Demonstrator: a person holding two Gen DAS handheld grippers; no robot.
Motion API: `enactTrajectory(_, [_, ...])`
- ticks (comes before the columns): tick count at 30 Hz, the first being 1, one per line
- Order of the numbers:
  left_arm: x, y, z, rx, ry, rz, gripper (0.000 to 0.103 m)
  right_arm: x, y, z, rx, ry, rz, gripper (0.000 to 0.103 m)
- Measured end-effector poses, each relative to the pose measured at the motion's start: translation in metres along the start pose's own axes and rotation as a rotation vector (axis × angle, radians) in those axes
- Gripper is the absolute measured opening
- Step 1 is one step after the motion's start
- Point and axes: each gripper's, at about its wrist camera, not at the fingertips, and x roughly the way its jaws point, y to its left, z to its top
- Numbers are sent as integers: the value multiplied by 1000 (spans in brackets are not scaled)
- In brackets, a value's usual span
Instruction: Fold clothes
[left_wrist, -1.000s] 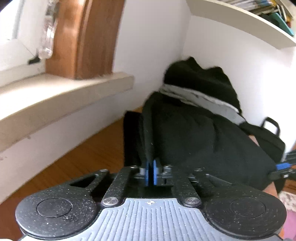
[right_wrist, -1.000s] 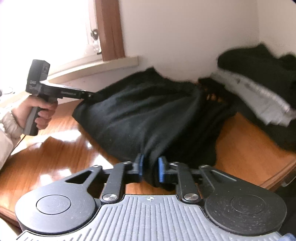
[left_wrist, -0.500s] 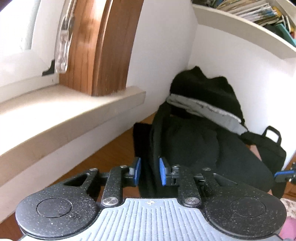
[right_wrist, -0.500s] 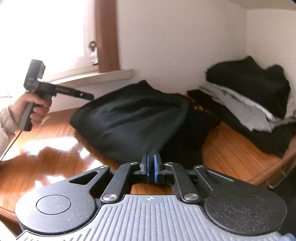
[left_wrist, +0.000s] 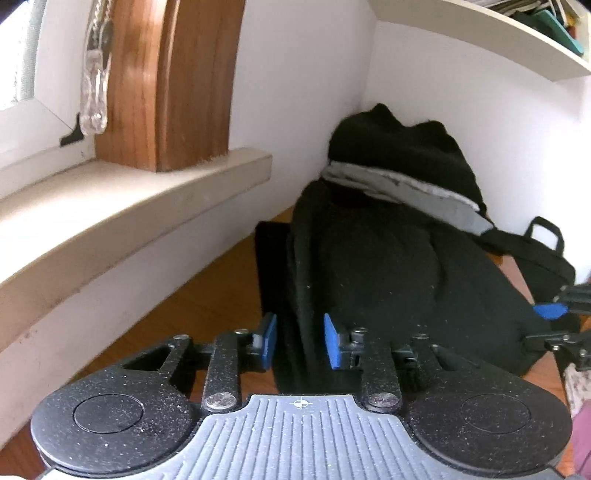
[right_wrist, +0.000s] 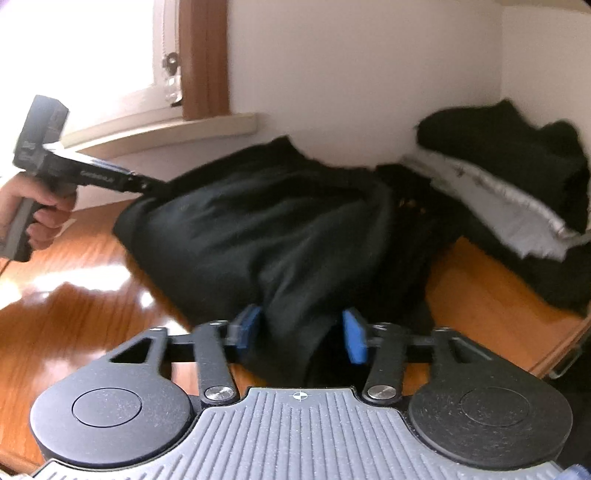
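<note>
Since the earlier frames both pairs of jaws have been opening: the left gripper (left_wrist: 300, 341), pinched tight a second ago, is now standing partly apart with an edge of the black garment (left_wrist: 388, 280) lying loose between its blue pads (left_wrist: 331, 341), and the cloth is not looking pressed from either side. The right gripper (right_wrist: 301, 334), almost closed half a second ago, is likewise spreading to a moderate gap; a bunched fold of the same black garment (right_wrist: 266, 236) is sitting between its fingers, brushing the left pad (right_wrist: 246, 326) while a dark gap is showing beside the right one, so it is gripping nothing. The garment is lying in a rough folded heap on the wooden table (right_wrist: 74, 306), stretching from the near edge toward the white wall. Farther off to the right, in the corner, a pile of dark and grey clothes (right_wrist: 509, 177) is resting on the table. In the right wrist view, at the far left, a hand (right_wrist: 38, 212) is holding the left gripper's handle, its tip reaching the garment's far left edge
</note>
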Motion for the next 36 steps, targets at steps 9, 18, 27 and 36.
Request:
enactTrajectory(9, [1,-23,1,63,18,-7,24,-9,-12,-1,-28,8,-29,31])
enactTrajectory(18, [3,-44,0,113,20,8,23,-11,-12,0,-23,14,-36,32])
enactTrajectory(27, [3,-51,2,137,19,36,23,-23,-12,5,-26,-4,-49,32])
enactTrajectory(36, [4,-52,1,150,24,45,23,-32,-18,23,-39,-64,-89,32])
